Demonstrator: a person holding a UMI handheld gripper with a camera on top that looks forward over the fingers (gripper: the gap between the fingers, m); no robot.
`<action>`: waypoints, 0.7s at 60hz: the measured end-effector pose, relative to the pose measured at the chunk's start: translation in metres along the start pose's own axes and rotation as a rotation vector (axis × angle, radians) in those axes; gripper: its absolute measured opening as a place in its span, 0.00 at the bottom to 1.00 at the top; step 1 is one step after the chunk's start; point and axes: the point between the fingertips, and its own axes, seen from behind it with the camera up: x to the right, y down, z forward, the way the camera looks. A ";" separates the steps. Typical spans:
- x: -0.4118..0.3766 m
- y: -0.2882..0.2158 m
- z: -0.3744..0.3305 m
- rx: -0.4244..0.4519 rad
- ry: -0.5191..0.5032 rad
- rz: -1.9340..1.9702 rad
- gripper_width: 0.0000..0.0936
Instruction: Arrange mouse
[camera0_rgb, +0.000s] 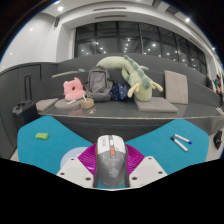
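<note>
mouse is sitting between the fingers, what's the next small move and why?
Probably carry the mouse forward and set it on the bare blue mat. The gripper looks shut on it, pink pads against both its sides, and the mat ahead is free between the green block and the marker.

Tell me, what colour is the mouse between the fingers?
The mouse is grey with an orange wheel, seen in the gripper view.
</note>
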 end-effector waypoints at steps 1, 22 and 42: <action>-0.008 -0.006 0.004 0.003 -0.007 -0.004 0.37; -0.096 0.093 0.103 -0.221 0.007 -0.020 0.39; -0.082 0.100 0.095 -0.176 0.075 -0.056 0.91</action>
